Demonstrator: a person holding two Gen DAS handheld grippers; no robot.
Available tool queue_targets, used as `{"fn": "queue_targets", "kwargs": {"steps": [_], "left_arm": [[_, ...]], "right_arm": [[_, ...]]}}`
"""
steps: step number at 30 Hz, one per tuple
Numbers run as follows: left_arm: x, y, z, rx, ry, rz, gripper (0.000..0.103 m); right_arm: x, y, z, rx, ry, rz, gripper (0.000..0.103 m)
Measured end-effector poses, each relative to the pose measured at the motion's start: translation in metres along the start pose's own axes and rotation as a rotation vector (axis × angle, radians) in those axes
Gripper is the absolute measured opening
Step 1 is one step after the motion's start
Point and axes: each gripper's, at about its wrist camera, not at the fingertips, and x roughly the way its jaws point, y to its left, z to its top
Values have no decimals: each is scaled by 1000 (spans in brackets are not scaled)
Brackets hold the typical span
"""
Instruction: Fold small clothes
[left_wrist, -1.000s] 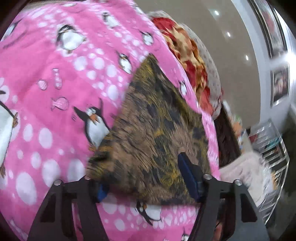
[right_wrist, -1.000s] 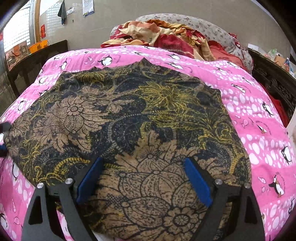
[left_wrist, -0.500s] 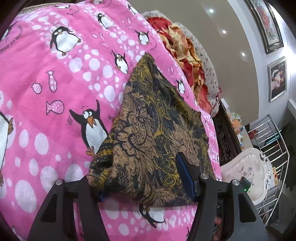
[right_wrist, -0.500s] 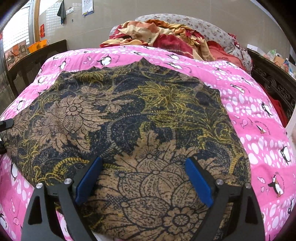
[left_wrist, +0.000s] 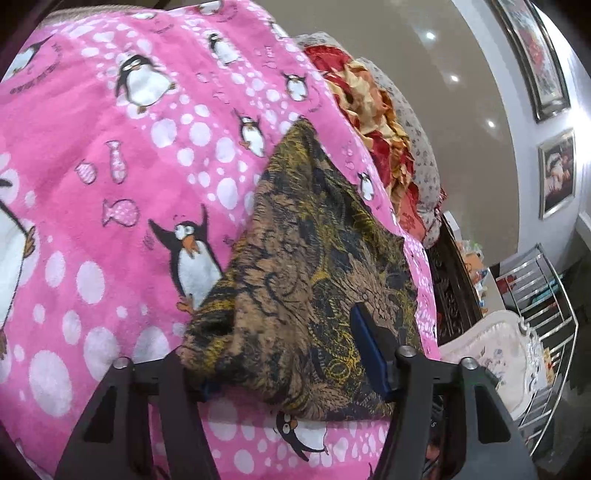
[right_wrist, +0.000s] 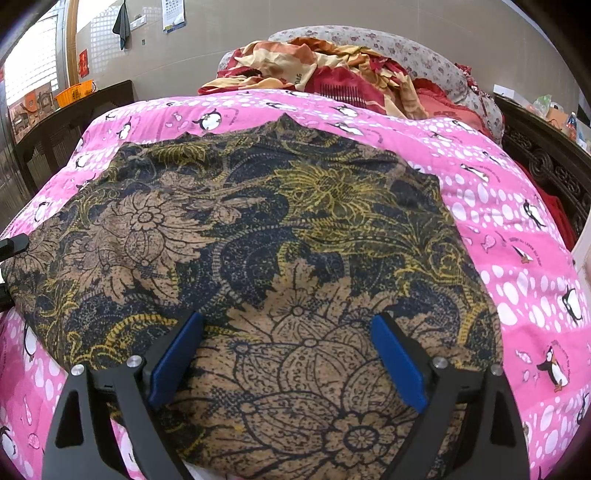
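A brown, black and yellow floral garment lies spread flat on a pink penguin blanket. My right gripper is open, its blue pads wide apart over the garment's near edge. In the left wrist view the same garment runs away from me. My left gripper is open at the garment's corner, with the cloth's edge lying between its fingers and the left pad hidden under a raised fold. The left gripper's tip shows at the far left of the right wrist view.
A heap of red and orange bedding and a floral pillow lie at the bed's far end. A dark carved bed frame runs along the right. A metal rack and white chair stand beside the bed.
The left gripper has shifted slightly along the garment's corner, and the cloth edge now rises in a small fold over its left finger. The right gripper has barely moved.
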Motion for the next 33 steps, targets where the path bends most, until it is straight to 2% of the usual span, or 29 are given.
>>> {"fn": "queue_targets", "kwargs": {"steps": [1, 3, 5, 8, 10, 12, 14, 15, 16, 19, 21, 23, 26, 28, 29, 33], "left_arm": [[0, 4, 1, -18, 2, 15, 24], [1, 11, 3, -42, 9, 50, 0], [0, 15, 3, -60, 10, 48, 0], [-1, -2, 1, 23, -1, 123, 0], [-1, -22, -1, 143, -27, 203, 0], [-3, -48, -8, 322, -84, 279, 0], [-4, -69, -17, 471, -134, 312, 0], [-5, -78, -22, 538, -159, 320, 0], [-5, -87, -26, 600, -180, 323, 0], [1, -107, -35, 737, -215, 309, 0], [6, -121, -39, 809, -226, 279, 0], [9, -133, -42, 859, -232, 256, 0], [15, -147, -44, 906, -215, 209, 0], [19, -153, -46, 929, -200, 189, 0], [20, -156, -45, 934, -191, 176, 0], [22, -163, -49, 936, -179, 138, 0]], "right_arm": [[0, 0, 0, 0, 0, 0, 95], [0, 0, 0, 0, 0, -1, 95], [0, 0, 0, -1, 0, 0, 95], [0, 1, 0, 0, 0, -1, 95], [0, 0, 0, 0, 1, -1, 95], [0, 0, 1, 0, 6, 1, 95], [-3, -2, 7, 2, 35, 5, 94], [-7, -4, 18, 2, 82, 10, 92], [-11, -4, 27, 3, 84, 17, 90], [-37, -9, 78, 26, -14, 87, 90], [-36, -6, 117, 46, -22, 195, 90], [-16, 8, 158, 48, 25, 351, 90], [13, 37, 201, -9, 68, 443, 90], [35, 60, 221, -31, 126, 524, 90], [51, 74, 233, -35, 183, 568, 90], [84, 116, 254, -59, 295, 599, 90]]}}
